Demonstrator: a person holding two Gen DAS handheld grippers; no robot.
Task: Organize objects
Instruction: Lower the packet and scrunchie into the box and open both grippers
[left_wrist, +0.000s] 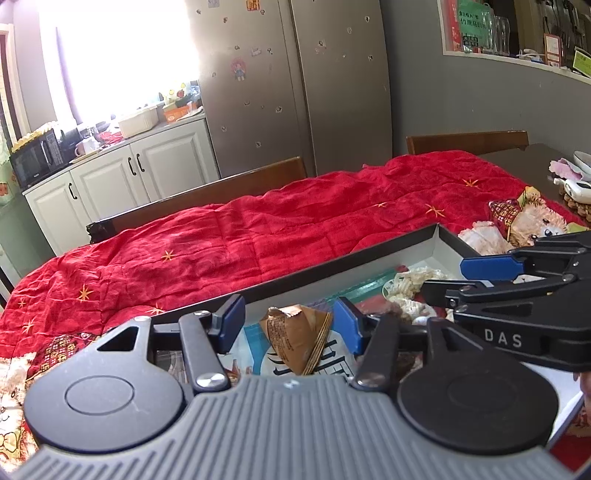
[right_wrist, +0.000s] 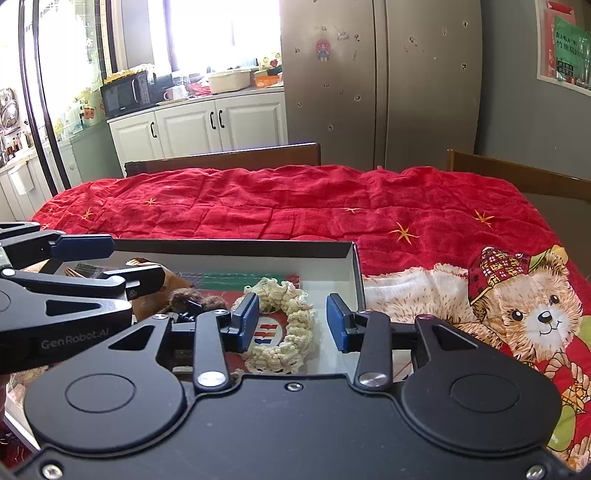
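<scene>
Box (left_wrist: 439, 236) sits on the counter, on a red cloth (left_wrist: 258, 229) w/ orange stars & a bear print (right_wrist: 532, 310); dark outer walls, pale inside, open top. Both tools reach into it from the near side.

Left tool (left_wrist: 290, 326): spread, blue pads apart. A brown pyramid packet (left_wrist: 299, 339) stands between them, tip up, on a blue-and-white printed pack (left_wrist: 332, 354) lying flat in the box. Right pad is just beside the packet's edge; can't tell if it touches. Left pad is clear of it, so not pinched.

Right tool (right_wrist: 291, 321): also spread, less wide. A cream crochet ring (right_wrist: 291, 325) lies below and between the pads, flat on a red item w/ a round white label (right_wrist: 267, 334) showing in the ring's hole. Pads don't seem to press it; left pad overlaps the ring's left side in the view, right pad stands clear, over bare box floor near the right wall.

Also in the box: a dark brown fuzzy lump (right_wrist: 195, 299) left of the ring, and green-edged flat stuff (right_wrist: 240, 282) toward the far wall.

Tools are side by side, near each other, left one's fingers crossing the right wrist view at left.

Beyond the counter: wooden chair backs (right_wrist: 229, 155), steel fridge (right_wrist: 380, 81) w/ magnets, white cabinets (right_wrist: 195, 125), microwave (right_wrist: 125, 94), bright window.
</scene>
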